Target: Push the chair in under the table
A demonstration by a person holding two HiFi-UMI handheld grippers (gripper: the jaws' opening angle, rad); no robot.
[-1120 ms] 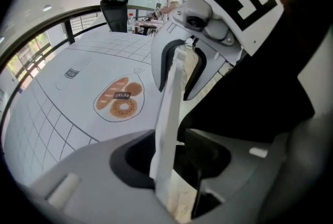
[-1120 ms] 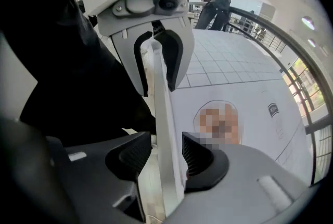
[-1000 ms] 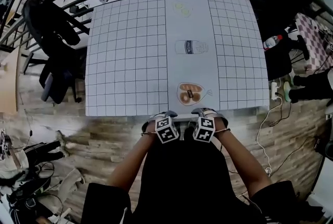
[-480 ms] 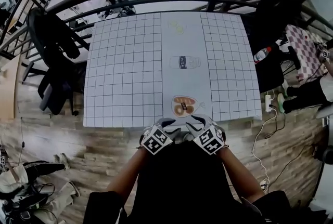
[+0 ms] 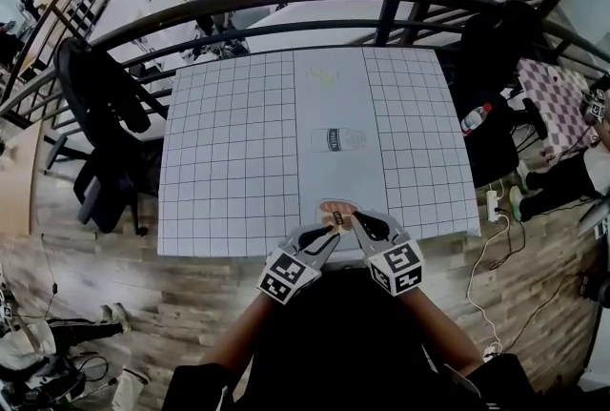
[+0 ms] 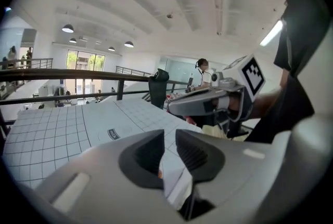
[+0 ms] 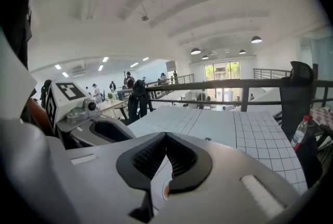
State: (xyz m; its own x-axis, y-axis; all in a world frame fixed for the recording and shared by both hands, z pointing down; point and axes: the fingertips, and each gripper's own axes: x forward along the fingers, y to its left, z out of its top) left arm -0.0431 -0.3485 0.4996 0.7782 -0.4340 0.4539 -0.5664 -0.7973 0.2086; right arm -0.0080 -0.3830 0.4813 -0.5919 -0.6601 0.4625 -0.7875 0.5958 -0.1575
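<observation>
In the head view, the left claw and the right claw hung side by side over the near edge of the gridded worktop. The chair was hidden below the person's torso. In the left gripper view, the left claw had just been closing, its jaws narrowly spread and empty. In the right gripper view, the right claw's jaws were pressed together on nothing.

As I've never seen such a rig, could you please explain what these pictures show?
No robot: a person holds a grey two-jaw gripper in each hand. The head view looks steeply down from the person's head; the other two views look along each gripper's jaws. Below is a white gridded table bearing flat printed pictures, with a black office chair beside its left edge. The left gripper has just been closing its jaws; a narrow gap remains, nothing between. The right gripper is shut, empty.
</observation>
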